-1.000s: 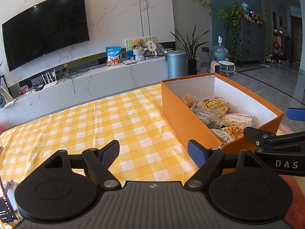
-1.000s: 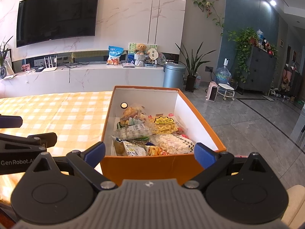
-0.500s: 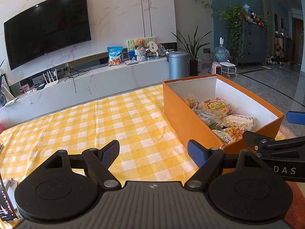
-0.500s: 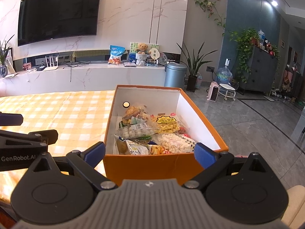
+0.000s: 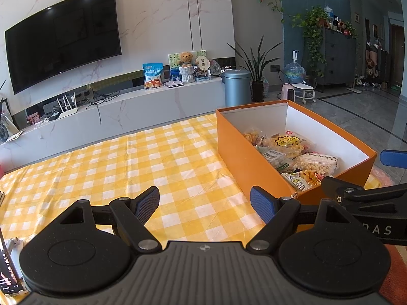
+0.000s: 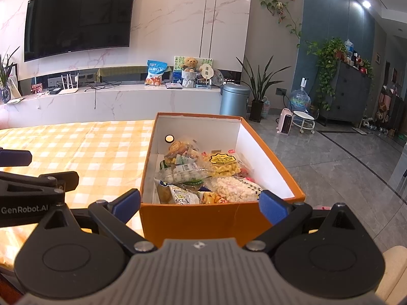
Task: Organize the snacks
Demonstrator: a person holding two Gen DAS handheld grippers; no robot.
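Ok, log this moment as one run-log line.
left gripper: open, empty | right gripper: open, empty | snack packets: inside orange box

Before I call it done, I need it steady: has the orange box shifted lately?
No. The orange box keeps its place against the checked tablecloth in both views.

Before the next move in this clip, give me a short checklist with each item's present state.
1. Left claw open and holding nothing: ok.
2. Right claw open and holding nothing: ok.
3. Snacks all inside the box: ok; none show on the tablecloth.
4. Box sits fully on the table: cannot tell; its right side is close to the edge.
5. Room left in the box: ok; the packets lie well below the rim.
6. Claws apart from each other: ok; the left claw's finger shows beside the right claw, not touching.
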